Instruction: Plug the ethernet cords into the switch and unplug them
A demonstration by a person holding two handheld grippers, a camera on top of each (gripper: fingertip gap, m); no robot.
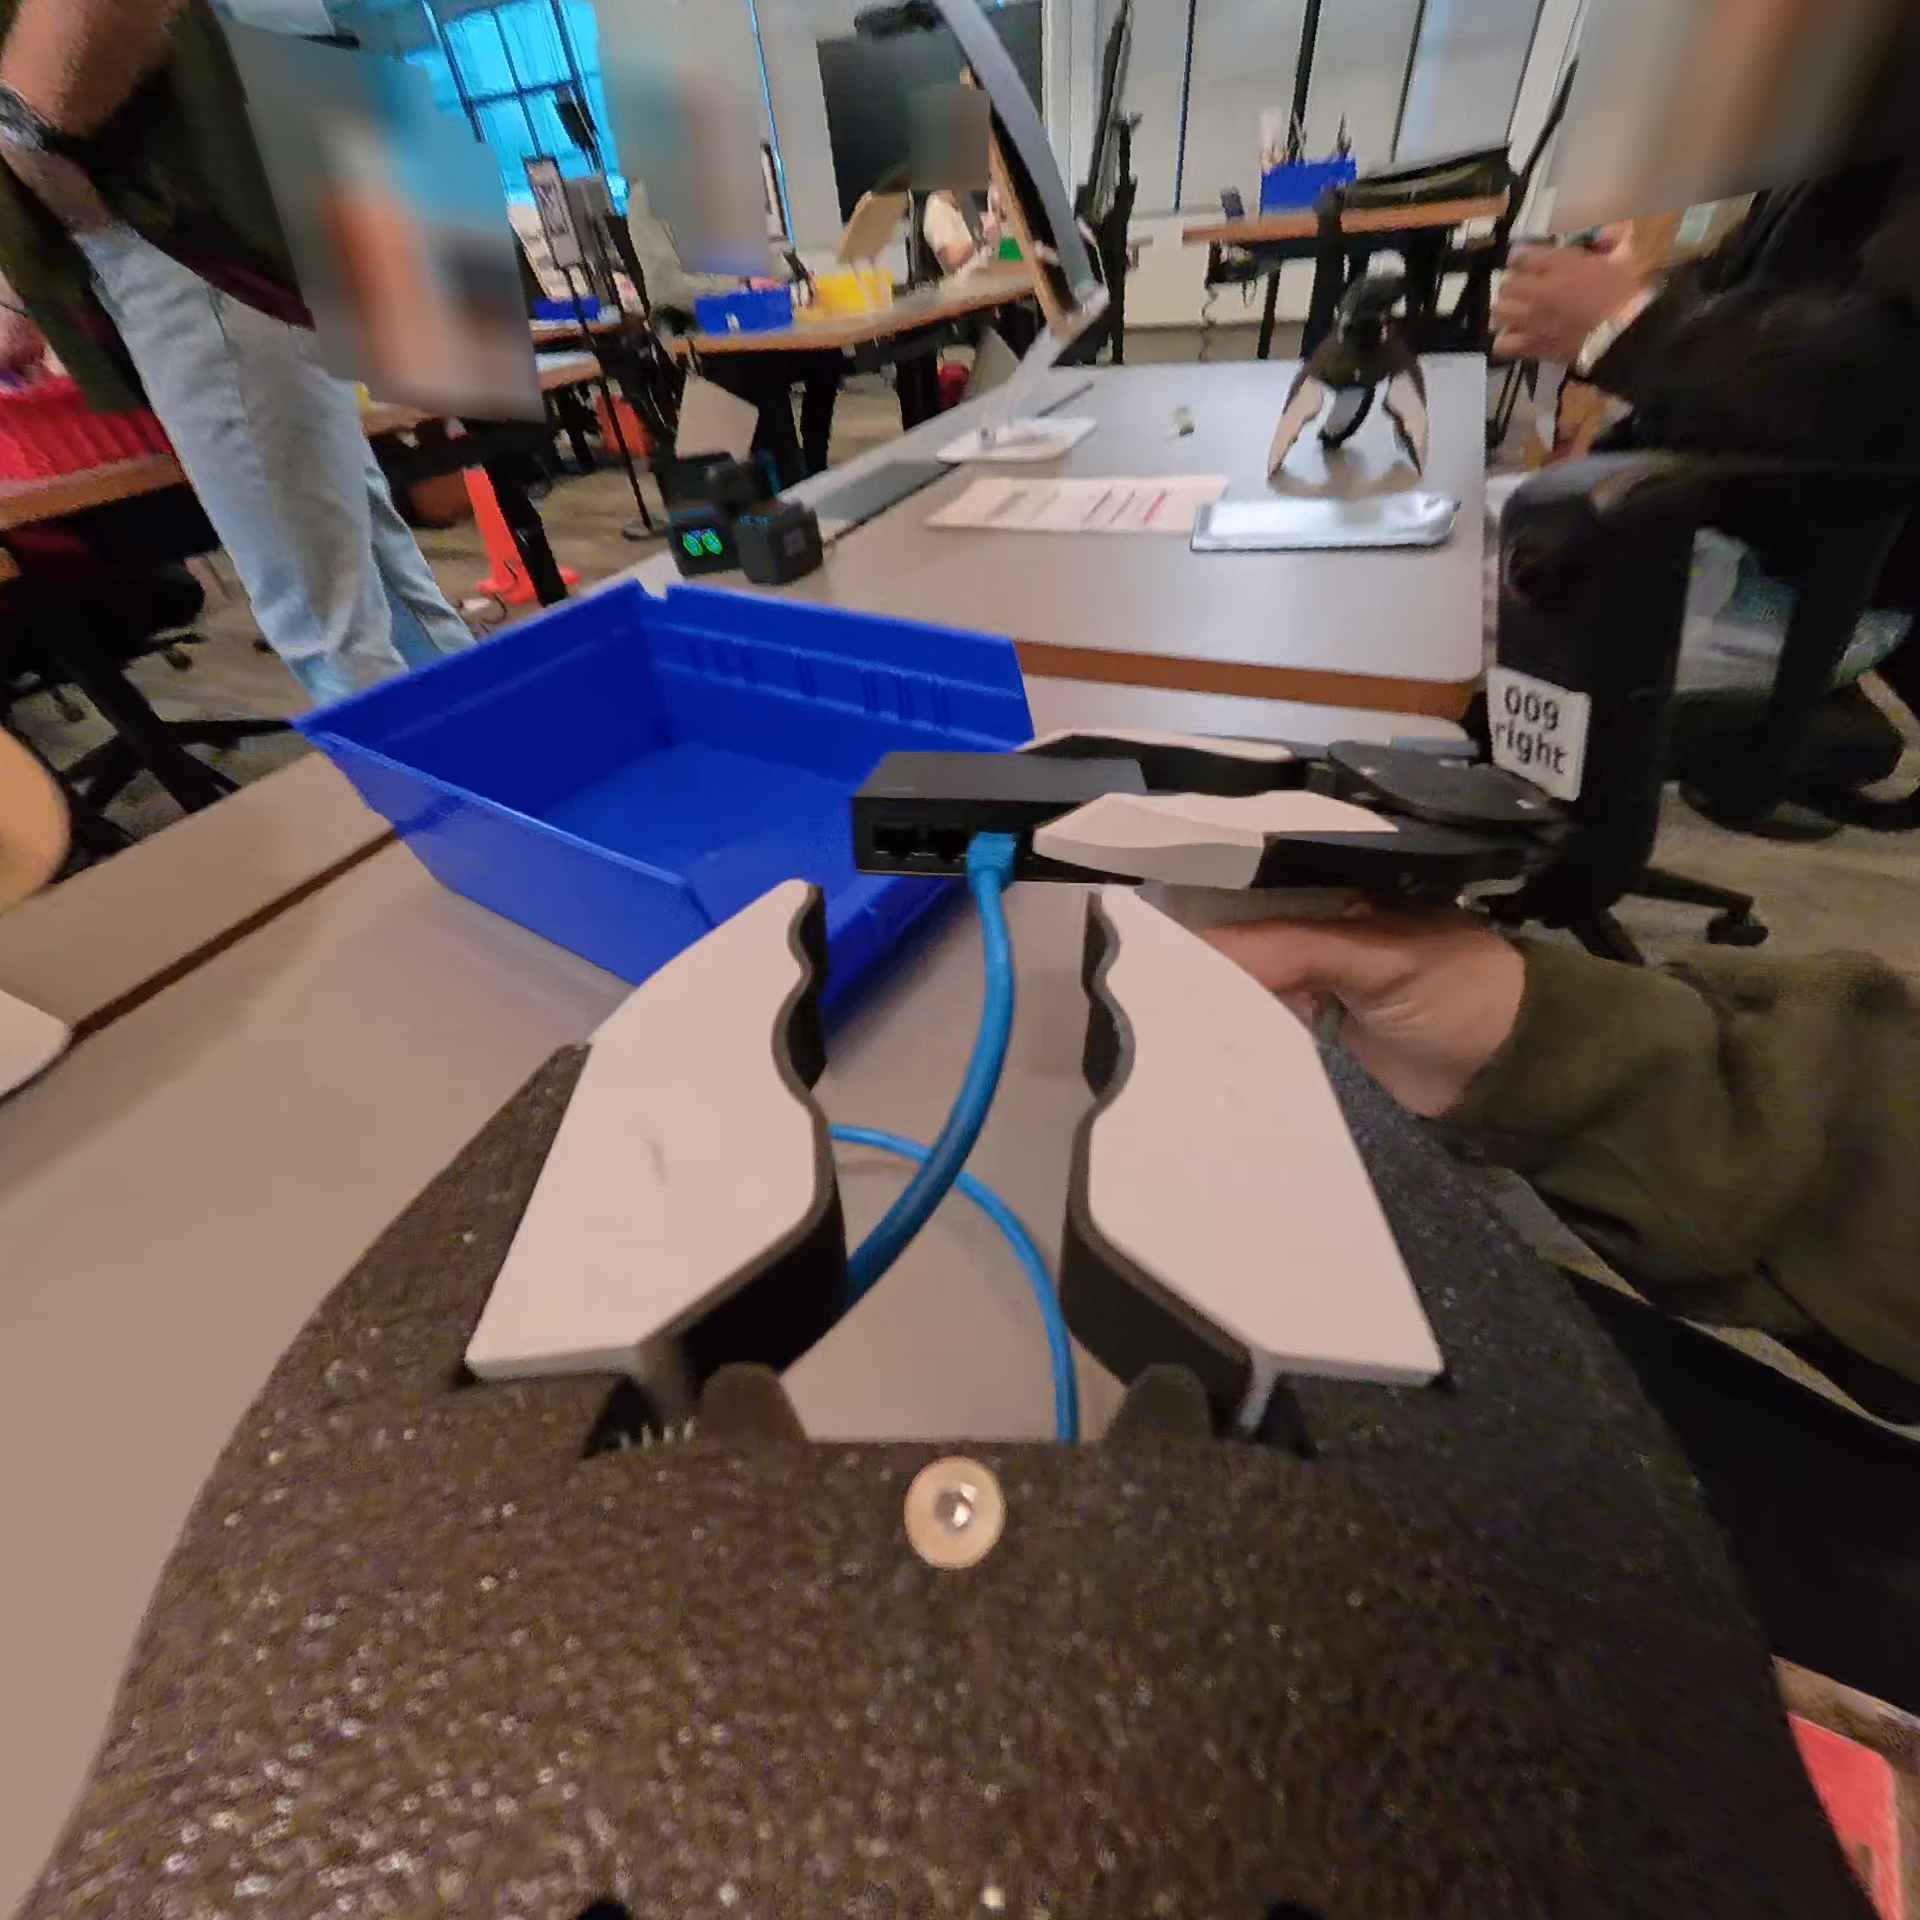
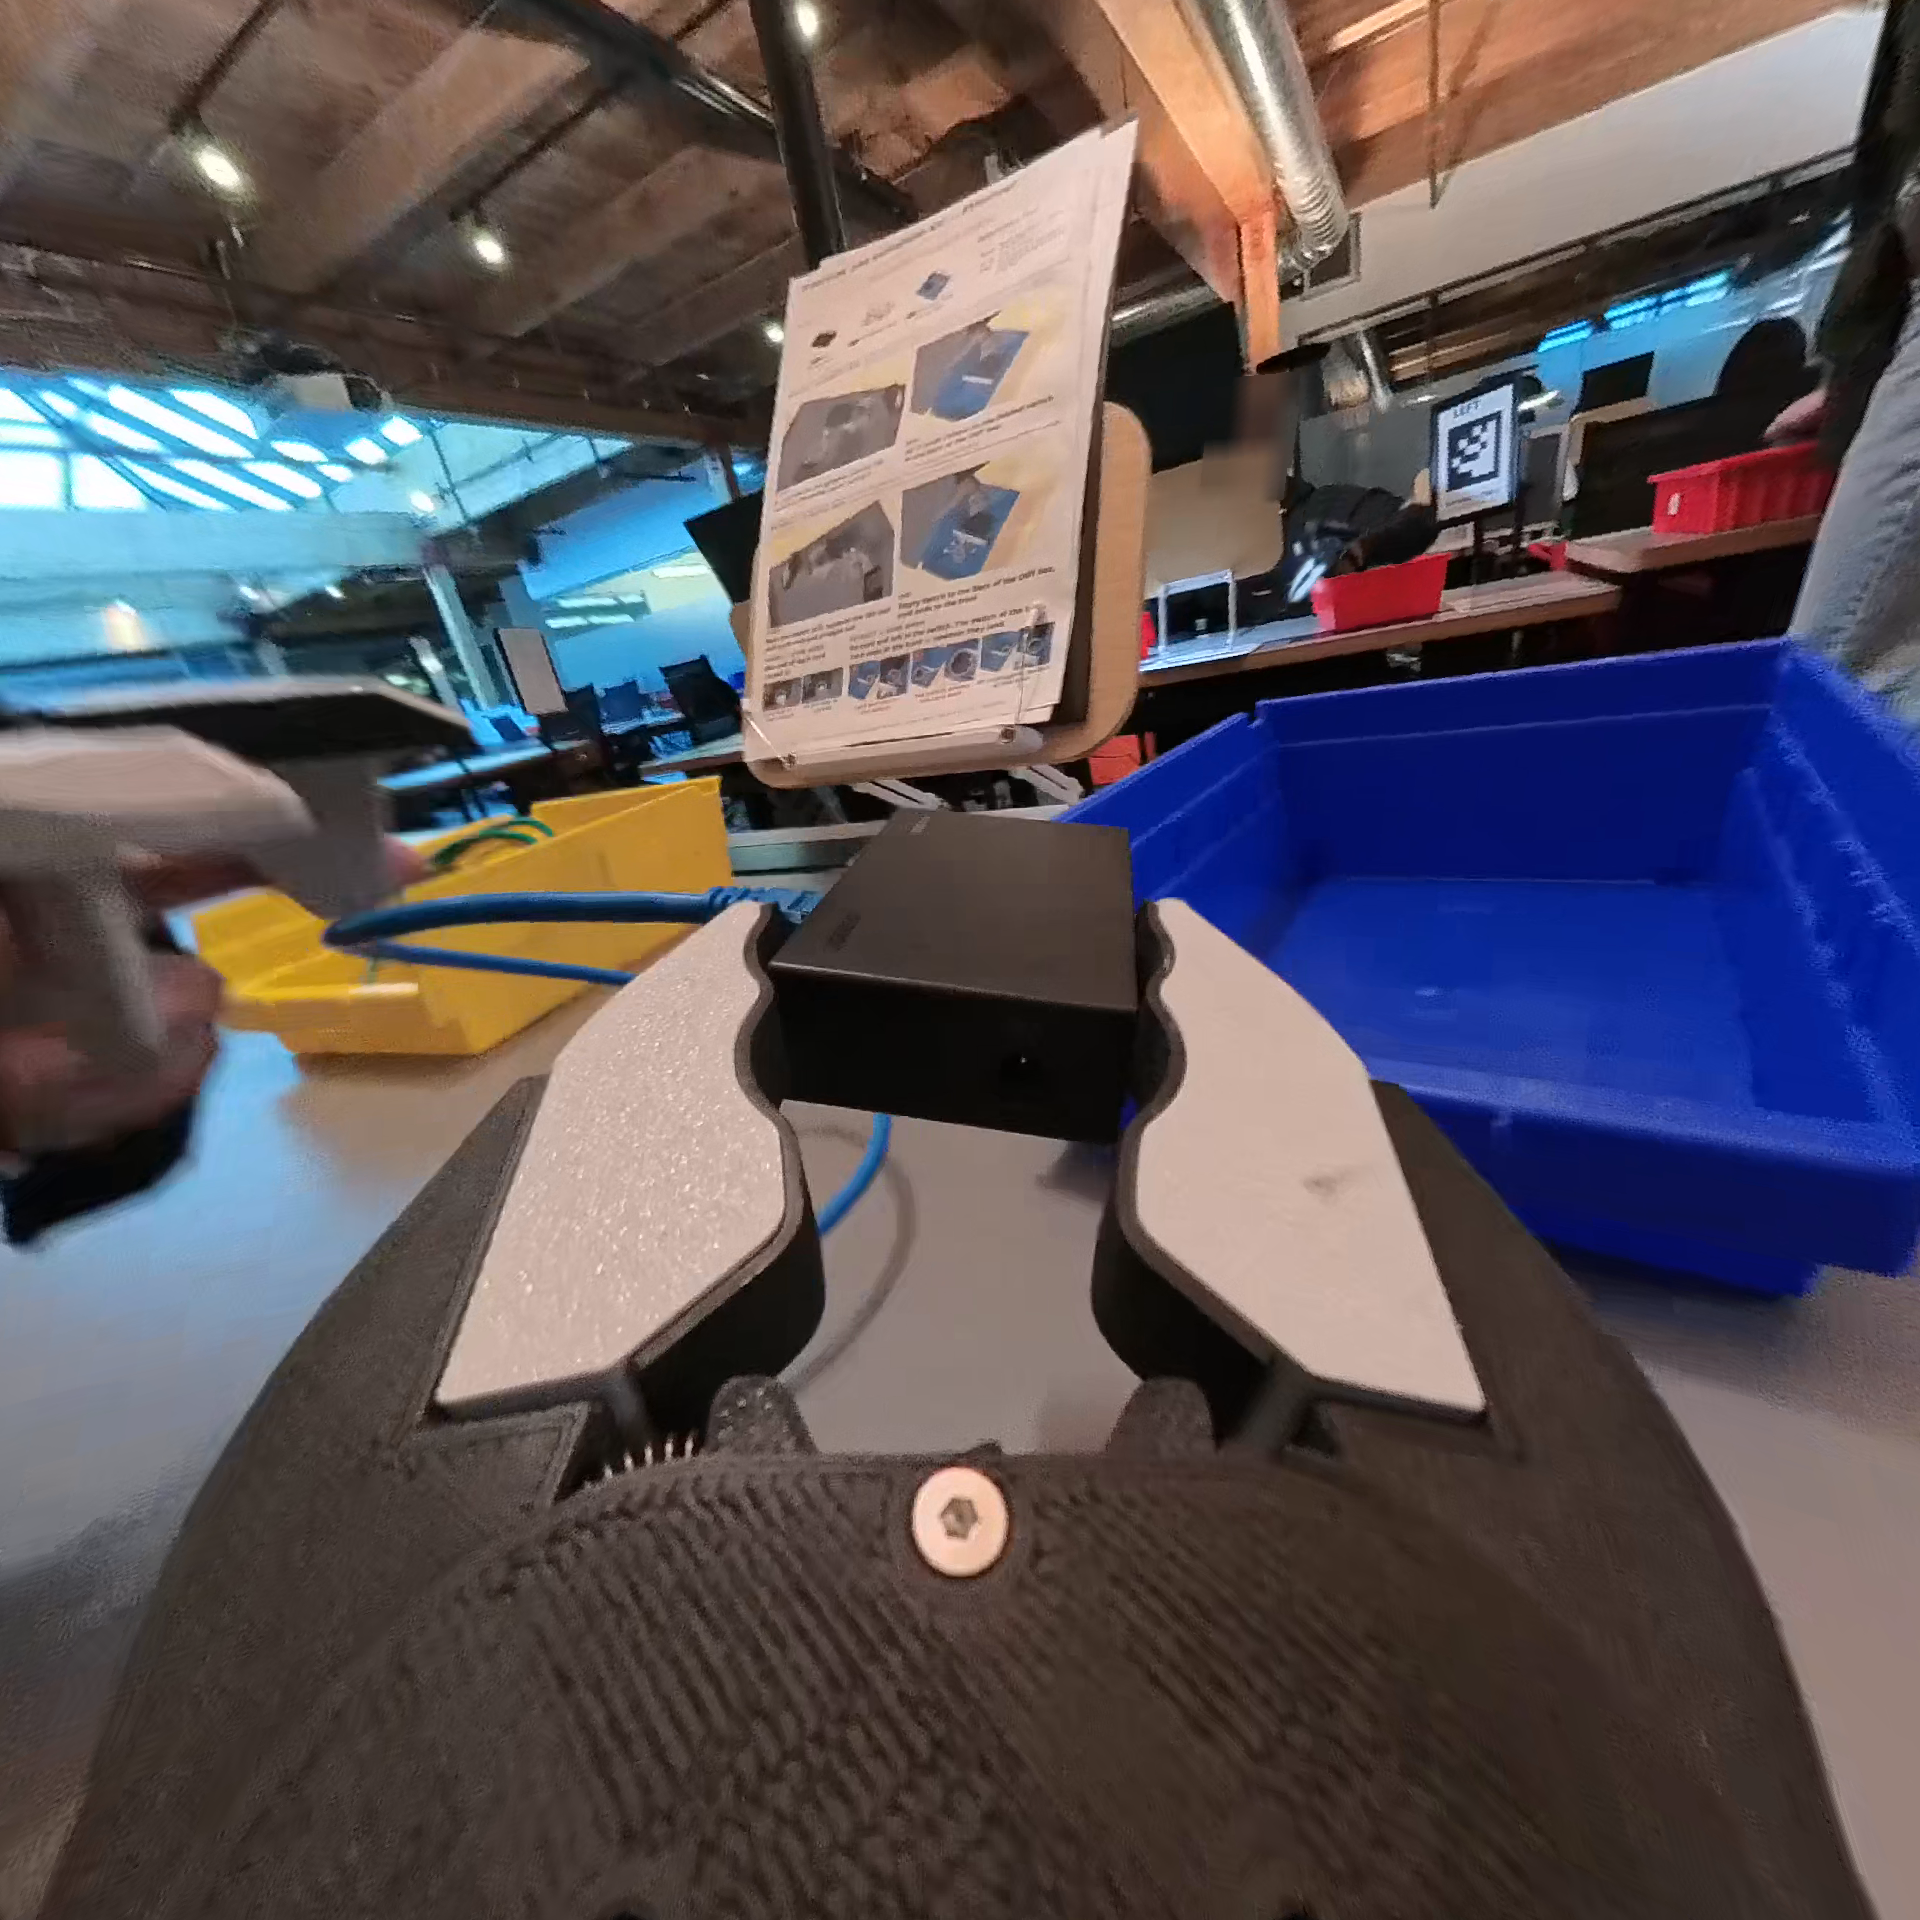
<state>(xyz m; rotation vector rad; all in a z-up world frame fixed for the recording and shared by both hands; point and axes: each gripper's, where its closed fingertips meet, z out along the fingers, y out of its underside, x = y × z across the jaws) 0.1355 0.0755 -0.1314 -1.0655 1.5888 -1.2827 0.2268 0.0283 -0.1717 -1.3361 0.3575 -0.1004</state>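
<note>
The right hand-held gripper [image 2: 956, 997] is closed across the short sides of the black ethernet switch [image 2: 961, 956], holding it clear of the grey counter [image 2: 156, 1351], just left of the empty blue bin [image 2: 1558, 987] and nearer than the yellow bin [image 2: 468, 935]. A blue ethernet cord [image 1: 987, 987] is seated in a port near the middle of the row on the switch's front face, which is turned toward the left hand-held gripper [image 1: 951, 987]; from the plug the cord hangs down and loops on the counter between that gripper's fingers [image 1: 675, 1143]. Those fingers stand apart and grip nothing; the cord merely passes through the gap. The switch looks like a light, rigid plastic box with smooth, possibly slippery walls, so the grip across its sides seems sound, provided it resists the pull of unplugging. The cord is limp and springy, a poor place to pull. The better hold would probably be the stiff plug and boot [image 1: 987, 857] right at the port, where the latch tab must be pressed; whether the tab faces up or down cannot be told. The tab is likely the fragile part.
</note>
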